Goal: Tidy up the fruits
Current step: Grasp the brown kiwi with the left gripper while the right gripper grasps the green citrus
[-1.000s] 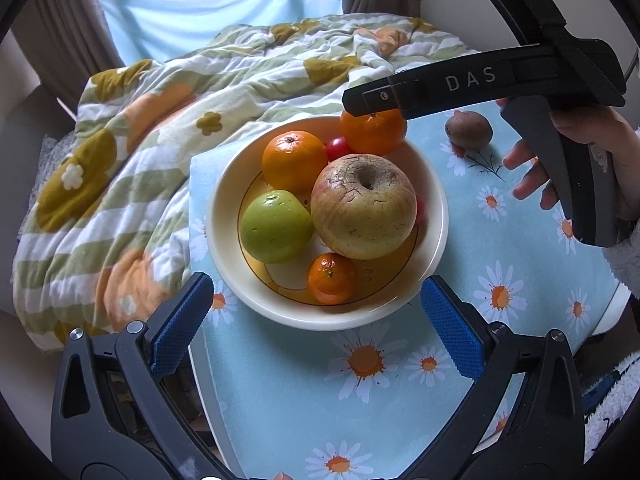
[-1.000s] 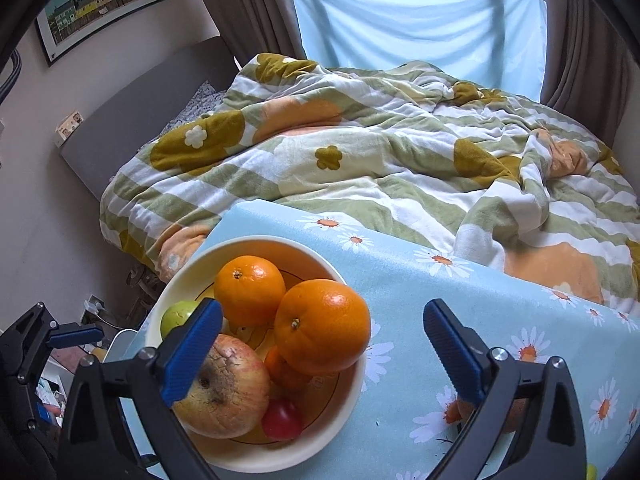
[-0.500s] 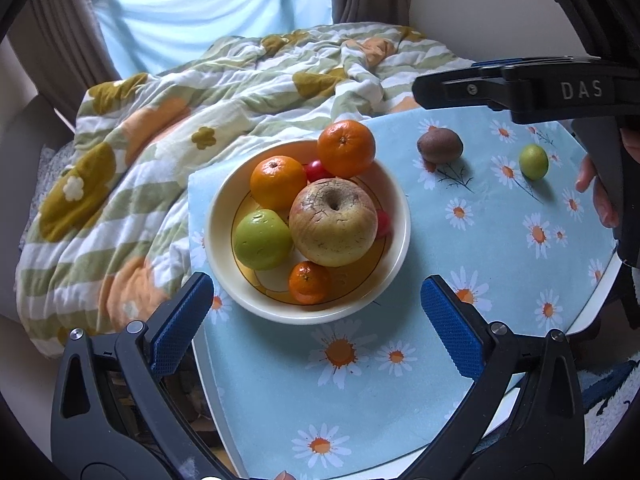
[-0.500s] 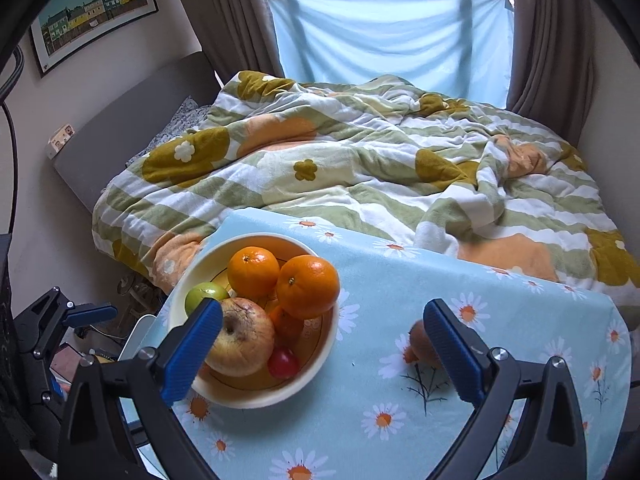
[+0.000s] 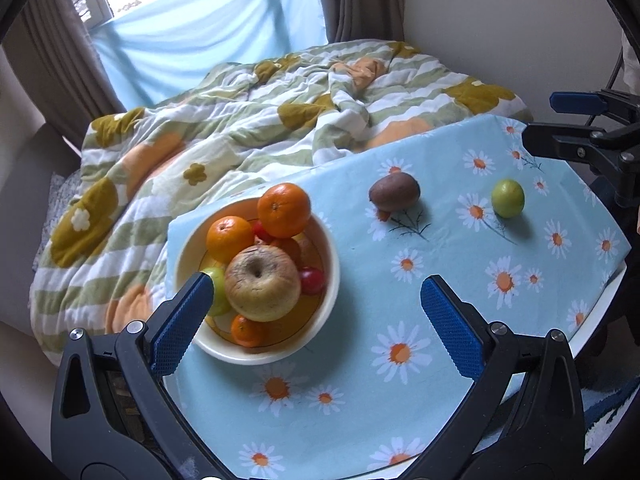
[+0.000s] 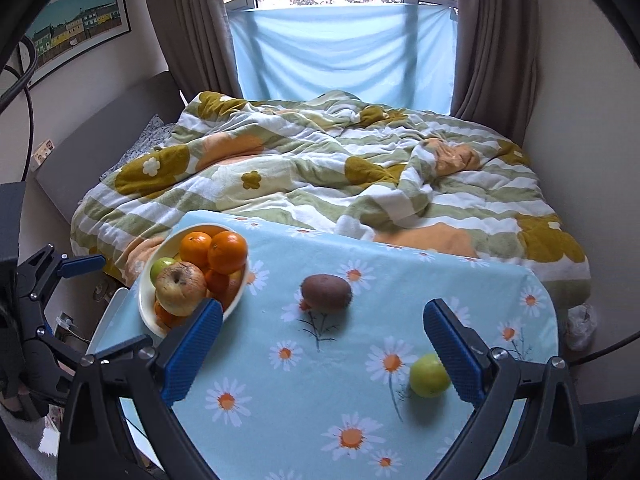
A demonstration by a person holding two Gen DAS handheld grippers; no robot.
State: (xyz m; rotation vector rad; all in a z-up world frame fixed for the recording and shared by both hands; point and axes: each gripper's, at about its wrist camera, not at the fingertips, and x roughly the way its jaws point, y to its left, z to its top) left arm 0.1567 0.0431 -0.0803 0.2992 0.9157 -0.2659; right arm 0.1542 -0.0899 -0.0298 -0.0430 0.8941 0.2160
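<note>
Held the left tool [image 5: 316, 312] wide open and empty, low over the near edge of the bench [image 5: 360, 400], its left pad overlapping the rim of the bowl [image 5: 332, 280] in view. Held the right tool [image 6: 320, 344] likewise spread apart and empty above the daisy-print cloth [image 6: 312, 380].

Found the bowl at the bench's left end, piled with a large blemished apple [image 5: 262, 282], two oranges [image 5: 284, 210], a small green fruit [image 5: 218, 292] half hidden behind the left pad, a small tangerine [image 5: 248, 330] at the near rim and a red fruit [image 5: 313, 280] tucked beside the apple. Saw little free room left inside.

Spotted a brown kiwi-like fruit [image 6: 326, 292] lying loose on the cloth, well apart from the bowl, with nothing between it and the right tool. Noted a loose green fruit [image 6: 430, 376] just beside the right pad, partly covered by it.

Beyond the bench: a bed under a rumpled striped floral blanket [image 6: 340, 168], pressed against the far edge; brown curtains [image 6: 492, 40] and a blue sheet [image 6: 344, 48] across the window; a framed picture [image 6: 80, 20] on the left wall.
</note>
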